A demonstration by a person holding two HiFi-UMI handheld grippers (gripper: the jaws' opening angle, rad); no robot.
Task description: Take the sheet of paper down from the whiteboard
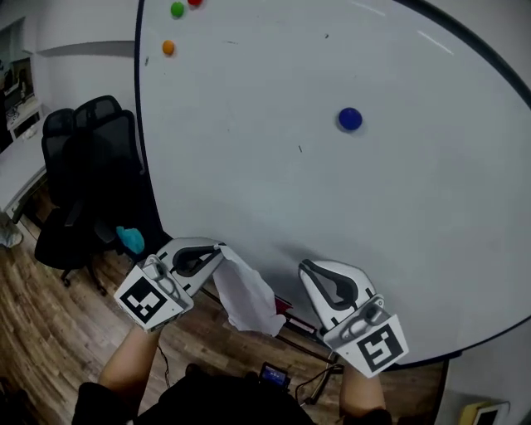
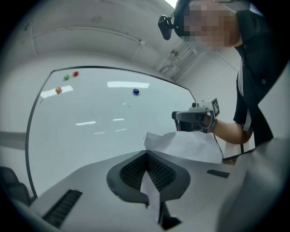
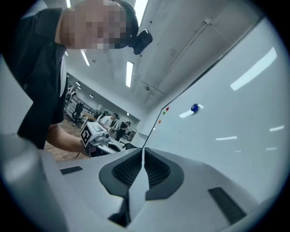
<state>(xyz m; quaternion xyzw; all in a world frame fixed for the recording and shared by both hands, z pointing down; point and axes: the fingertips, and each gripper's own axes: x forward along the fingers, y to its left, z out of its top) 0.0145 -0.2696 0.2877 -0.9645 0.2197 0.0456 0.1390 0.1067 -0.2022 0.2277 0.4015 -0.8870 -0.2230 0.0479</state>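
Left gripper (image 1: 217, 251) has its jaws pressed tight on the sheet of paper (image 1: 246, 300), which is off the whiteboard (image 1: 373, 207) and hangs crumpled in front of the board's lower edge. Right gripper (image 1: 307, 267) is held low before the whiteboard too, to the right of the paper and apart from it, its jaws closed together with nothing between them. A blue magnet (image 1: 349, 119) sticks to the whiteboard above both grippers. Near the whiteboard's upper left corner sit a green magnet (image 1: 177, 10), an orange magnet (image 1: 168, 48) and a red magnet (image 2: 75, 73). Black office chairs (image 1: 83, 174) stand left of the whiteboard on the wooden floor (image 1: 41, 332)
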